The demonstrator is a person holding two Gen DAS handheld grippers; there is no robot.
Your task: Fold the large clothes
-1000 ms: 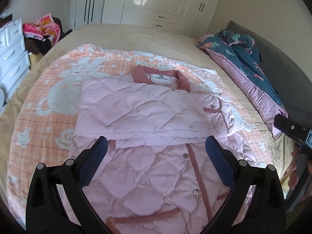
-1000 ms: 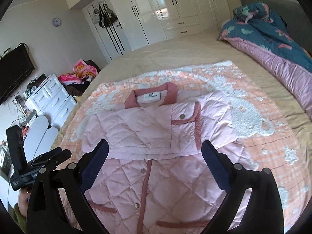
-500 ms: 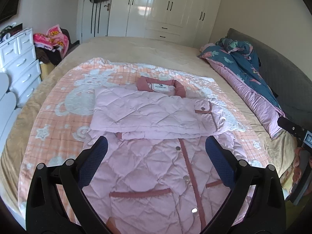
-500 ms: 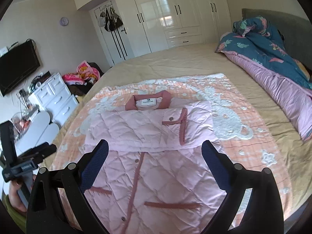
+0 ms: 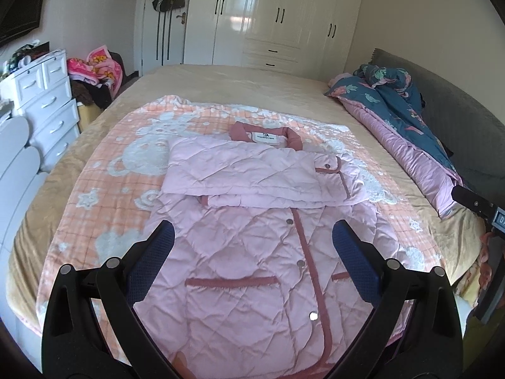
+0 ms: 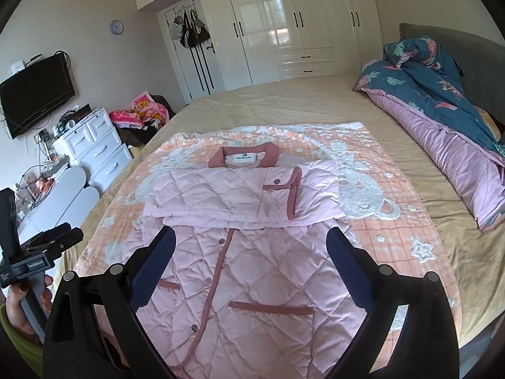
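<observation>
A pink quilted jacket [image 5: 252,252] with darker pink trim and collar lies flat on an orange-and-white blanket [image 5: 104,189] on the bed; it also shows in the right wrist view [image 6: 252,268]. Both sleeves are folded across the chest [image 6: 246,195]. My left gripper [image 5: 251,243] is open and empty, held above the jacket's lower half. My right gripper [image 6: 249,244] is open and empty, also above the lower half. The left gripper's body shows at the left edge of the right wrist view [image 6: 34,252].
A blue and pink duvet [image 6: 442,101] lies bunched along the bed's right side by the grey headboard [image 5: 457,101]. White drawers [image 5: 47,101] and a pile of clothes [image 6: 142,117] stand left of the bed. White wardrobes [image 6: 284,25] fill the far wall.
Both grippers have pulled back and risen from the jacket, so more of the bed and room shows. The jacket has not moved. Both stay open.
</observation>
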